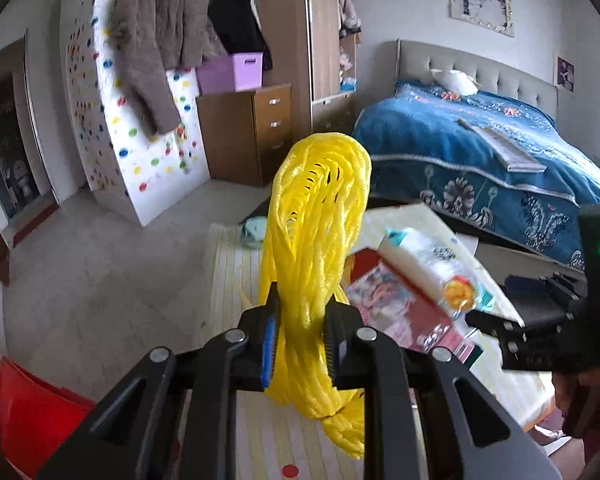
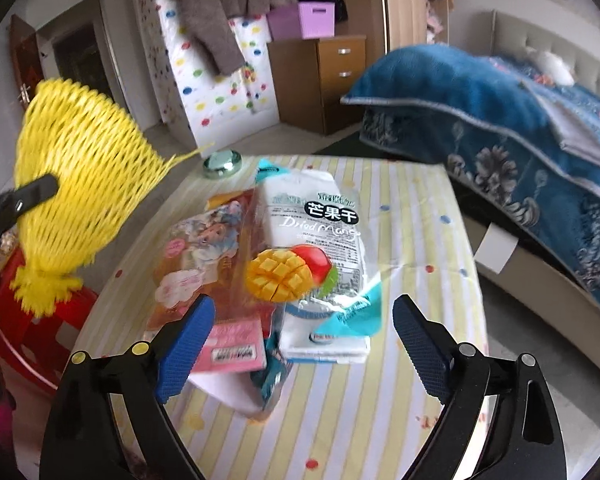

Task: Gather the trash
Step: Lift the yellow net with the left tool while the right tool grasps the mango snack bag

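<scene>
My left gripper [image 1: 300, 320] is shut on a yellow foam fruit net [image 1: 316, 216] and holds it up above the table's left side; the net also shows in the right wrist view [image 2: 76, 188]. My right gripper [image 2: 304, 320] is open and hovers just above a white dried mango bag [image 2: 320, 240] that lies on the table, with a pink cartoon snack wrapper [image 2: 204, 252] beside it on the left. Both packets also show in the left wrist view, the bag [image 1: 428, 268] above the wrapper [image 1: 396, 308].
The table has a yellow striped cloth [image 2: 412, 248]. A small green round tin [image 2: 222, 163] sits at its far edge. A red stool [image 2: 40, 320] stands to the left. A bed with a blue cover [image 2: 500, 112] is on the right, drawers and a wardrobe behind.
</scene>
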A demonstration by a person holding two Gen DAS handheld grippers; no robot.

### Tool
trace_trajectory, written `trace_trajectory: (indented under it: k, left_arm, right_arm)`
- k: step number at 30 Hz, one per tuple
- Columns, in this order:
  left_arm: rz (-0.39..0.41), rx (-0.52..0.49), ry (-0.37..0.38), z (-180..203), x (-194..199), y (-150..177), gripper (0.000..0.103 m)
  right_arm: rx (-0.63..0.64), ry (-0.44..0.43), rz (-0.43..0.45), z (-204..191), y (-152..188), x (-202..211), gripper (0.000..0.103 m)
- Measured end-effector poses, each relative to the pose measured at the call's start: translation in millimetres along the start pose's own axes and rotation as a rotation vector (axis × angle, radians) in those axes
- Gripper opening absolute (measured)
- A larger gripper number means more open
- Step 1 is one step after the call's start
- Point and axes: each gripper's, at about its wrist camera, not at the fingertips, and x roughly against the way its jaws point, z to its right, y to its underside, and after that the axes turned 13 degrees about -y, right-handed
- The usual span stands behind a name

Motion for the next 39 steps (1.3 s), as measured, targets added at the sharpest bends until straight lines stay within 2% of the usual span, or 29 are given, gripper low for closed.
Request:
trace_trajectory:
  k: [4,11,13,14,16,17,19,21,23,25,26,28,29,35,39]
  left_arm:
    - [-0.027,0.011,0.004,-4,-10,8,0.017]
    - [-0.046,0.012,0.014,-7,-16,14,0.017]
    - [-0.051,0.009,0.015,-5,-16,15,0.017]
    - [-0.052,0.008,0.016,-4,-15,16,0.017]
    - [-0.056,0.005,0.02,-2,-14,17,0.017]
    - [-0.057,0.003,0.022,-1,-13,18,0.017]
    - [-0.061,-0.002,0.022,0,-10,20,0.017]
    - [-0.065,-0.006,0.019,0,-8,22,0.017]
    - [-0.067,-0.007,0.014,-1,-6,23,0.017]
    - [-0.066,-0.006,0.009,-3,-2,25,0.018]
    - [-0.065,-0.005,0.006,-4,-1,26,0.018]
    - [-0.063,-0.001,-0.001,-6,1,26,0.018]
    - [-0.062,0.0,-0.004,-8,1,27,0.018]
    - [-0.06,0.01,-0.014,-10,-2,25,0.018]
    - [-0.06,0.003,-0.016,-11,-5,26,0.018]
  right_arm:
    - [-0.027,-0.002,-0.021,11,-5,-17,0.09]
    - [-0.1,-0.121,-0.042,27,-10,-30,0.087]
    - [-0.074,-0.13,-0.026,18,-10,-23,0.067]
    - [-0.061,-0.122,-0.027,13,-11,-20,0.065]
    - [-0.041,-0.122,-0.03,6,-10,-17,0.051]
    - [-0.036,-0.122,-0.032,5,-10,-16,0.047]
    - [-0.024,-0.116,-0.041,-3,-9,-13,0.032]
    - [-0.016,-0.124,-0.043,-8,-7,-10,0.022]
    - [-0.01,-0.134,-0.051,-13,-5,-8,0.022]
    - [0.005,-0.104,-0.047,-19,-4,-4,0.027]
    - [0.008,-0.086,-0.043,-21,-3,-2,0.033]
    - [0.0,-0.084,-0.03,-21,-2,1,0.061]
    - [-0.008,-0.084,-0.023,-20,-2,2,0.064]
    - [-0.103,-0.03,-0.012,-12,-8,-5,0.064]
    - [-0.102,-0.024,-0.022,-17,-8,-9,0.063]
